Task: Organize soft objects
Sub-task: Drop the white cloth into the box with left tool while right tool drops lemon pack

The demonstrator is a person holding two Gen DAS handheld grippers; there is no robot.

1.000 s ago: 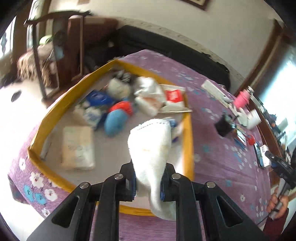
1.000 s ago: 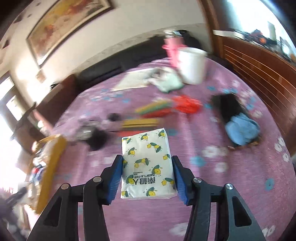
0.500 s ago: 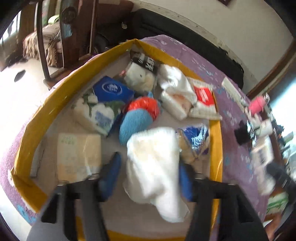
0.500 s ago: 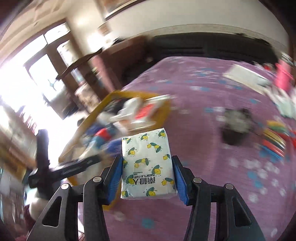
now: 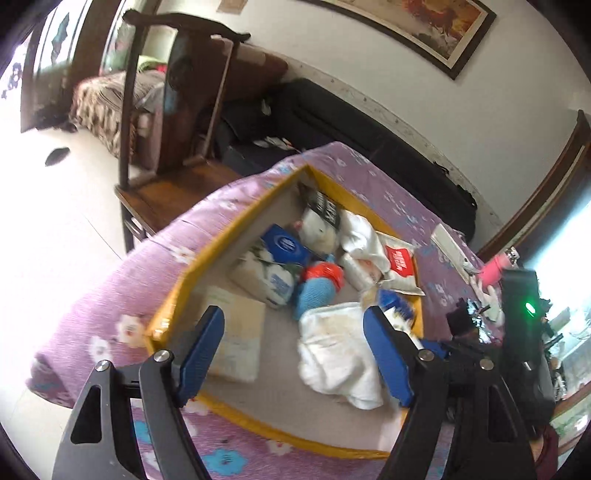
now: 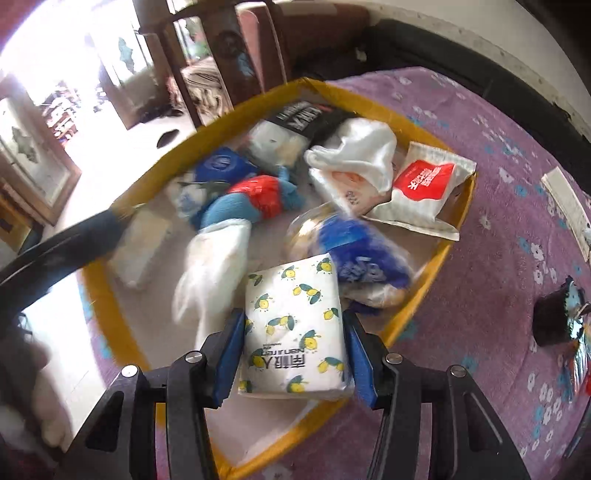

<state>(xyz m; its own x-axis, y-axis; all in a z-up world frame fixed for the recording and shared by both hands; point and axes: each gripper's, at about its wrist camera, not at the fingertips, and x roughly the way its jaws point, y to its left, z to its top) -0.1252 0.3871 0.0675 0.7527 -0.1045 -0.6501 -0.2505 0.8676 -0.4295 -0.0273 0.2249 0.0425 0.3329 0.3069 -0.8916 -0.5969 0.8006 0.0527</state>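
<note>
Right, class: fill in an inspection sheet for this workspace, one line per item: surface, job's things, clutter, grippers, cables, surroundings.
Surface: purple floral cloth under a yellow-rimmed tray.
Job's things: white towel lying in the tray; lemon-print tissue pack above the tray's near side; blue knitted toy and red-label pack inside.
Clutter: black object on the cloth.
Grippers: left gripper opening, nothing gripped; right gripper shut on the tissue pack.
Cables: nothing seen.
Surroundings: wooden chair, framed picture.

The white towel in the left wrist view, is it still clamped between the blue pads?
No, the white towel lies loose on the floor of the yellow-rimmed box, and the left gripper is opening, pads clear of it.
</note>
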